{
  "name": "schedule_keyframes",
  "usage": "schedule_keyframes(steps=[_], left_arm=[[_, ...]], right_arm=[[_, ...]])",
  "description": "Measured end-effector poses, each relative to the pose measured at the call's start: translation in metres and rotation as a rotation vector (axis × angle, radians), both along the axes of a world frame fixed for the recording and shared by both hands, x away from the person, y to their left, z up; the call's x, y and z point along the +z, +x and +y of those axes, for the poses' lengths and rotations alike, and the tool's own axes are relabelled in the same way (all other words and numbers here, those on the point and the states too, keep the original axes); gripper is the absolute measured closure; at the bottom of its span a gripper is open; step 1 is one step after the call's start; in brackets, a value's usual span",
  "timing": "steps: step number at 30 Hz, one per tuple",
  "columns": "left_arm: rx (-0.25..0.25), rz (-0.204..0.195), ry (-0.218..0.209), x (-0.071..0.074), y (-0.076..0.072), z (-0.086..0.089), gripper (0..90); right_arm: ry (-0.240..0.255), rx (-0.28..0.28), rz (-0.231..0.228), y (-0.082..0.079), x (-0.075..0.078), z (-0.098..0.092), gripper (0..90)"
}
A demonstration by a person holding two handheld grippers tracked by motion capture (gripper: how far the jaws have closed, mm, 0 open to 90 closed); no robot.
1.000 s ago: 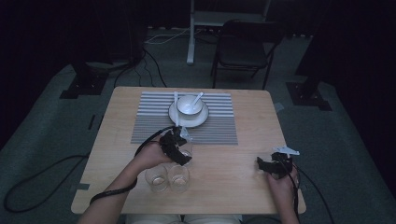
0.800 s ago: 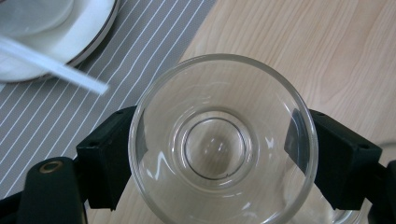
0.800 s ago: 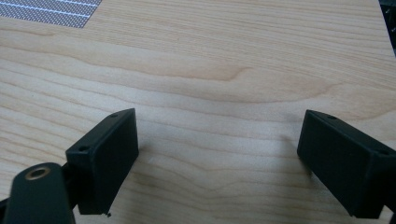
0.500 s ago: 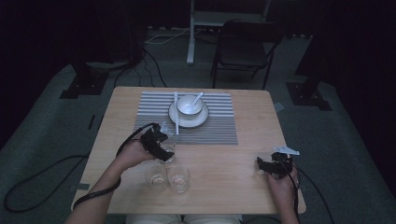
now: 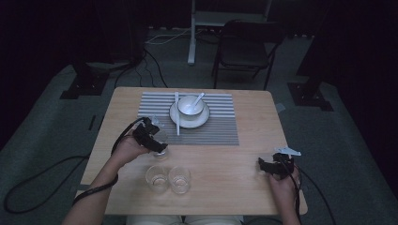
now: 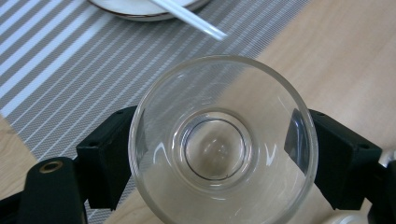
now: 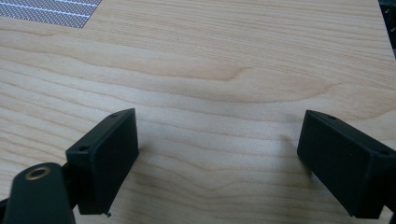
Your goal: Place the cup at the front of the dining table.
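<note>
- Glass (image 5: 159,139) sits left of centre in the high view, clamped in my left gripper (image 5: 152,139) at the lower left corner of the mat (image 5: 220,131). I hold it by its sides so that it stays upright while I carry it.
- Lower centre of that view, two more glasses (image 5: 168,179) stand side by side near my edge of the table (image 5: 244,197), so I count three in all: one held, two waiting.
- On the mat, upper centre, I count one plate (image 5: 189,121), one bowl (image 5: 190,106) on it, one spoon (image 5: 199,98) leaning in the bowl, and white chopsticks (image 5: 177,112) across the plate's left rim; they look like one pair, though I cannot split them at this size.
- My right gripper (image 5: 268,165) rests at the lower right, well apart from everything, I judge to keep clear of the left hand's work.
- Left gripper view: I look straight down into the glass (image 6: 223,142), which takes up the middle of the frame. One jaw presses each side wall, so the grip is closed on it. It is empty. The mat runs across the upper left, bare wood at the right, and the plate's edge (image 6: 140,9) with a chopstick tip (image 6: 205,25) lies along the top.
- Right gripper view: my two jaws stand wide apart at the lower left and lower right with nothing between them, bare table (image 7: 224,70) ahead and a corner of the mat (image 7: 51,11) at the upper left.
</note>
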State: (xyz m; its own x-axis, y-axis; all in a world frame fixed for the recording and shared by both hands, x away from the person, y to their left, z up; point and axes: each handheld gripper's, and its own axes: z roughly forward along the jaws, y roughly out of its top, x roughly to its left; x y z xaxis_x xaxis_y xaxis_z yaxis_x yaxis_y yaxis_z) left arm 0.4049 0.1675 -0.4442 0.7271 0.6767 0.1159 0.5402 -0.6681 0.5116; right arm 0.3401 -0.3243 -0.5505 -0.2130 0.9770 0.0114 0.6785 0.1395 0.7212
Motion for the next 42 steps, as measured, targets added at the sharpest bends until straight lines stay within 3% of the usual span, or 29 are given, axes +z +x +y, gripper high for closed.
schedule_keyframes(steps=[6,15,20,28,31,36,42], left_arm=[[0.079,-0.027,-0.019,0.002,0.018,0.002,18.2],[0.181,-0.029,-0.041,-0.001,0.046,0.011,18.2],[0.242,-0.045,-0.033,0.000,0.066,0.011,18.2],[0.279,-0.027,-0.019,-0.008,0.088,0.007,18.3],[0.291,-0.014,-0.041,-0.009,0.095,0.006,18.3],[0.320,-0.002,-0.034,-0.014,0.107,0.006,18.2],[0.310,0.012,-0.011,-0.017,0.113,0.001,18.2]], right_arm=[[0.000,0.000,0.000,0.000,0.000,0.000,11.9],[0.000,0.000,0.000,0.000,0.000,0.000,11.9],[0.000,0.000,0.000,0.000,0.000,0.000,11.9],[0.000,-0.001,0.000,0.000,0.000,0.000,11.9],[0.000,-0.001,0.000,0.000,0.000,0.000,11.9],[0.000,-0.001,0.000,0.000,0.000,0.000,11.9],[0.000,-0.001,0.000,0.000,0.000,0.000,11.9]])
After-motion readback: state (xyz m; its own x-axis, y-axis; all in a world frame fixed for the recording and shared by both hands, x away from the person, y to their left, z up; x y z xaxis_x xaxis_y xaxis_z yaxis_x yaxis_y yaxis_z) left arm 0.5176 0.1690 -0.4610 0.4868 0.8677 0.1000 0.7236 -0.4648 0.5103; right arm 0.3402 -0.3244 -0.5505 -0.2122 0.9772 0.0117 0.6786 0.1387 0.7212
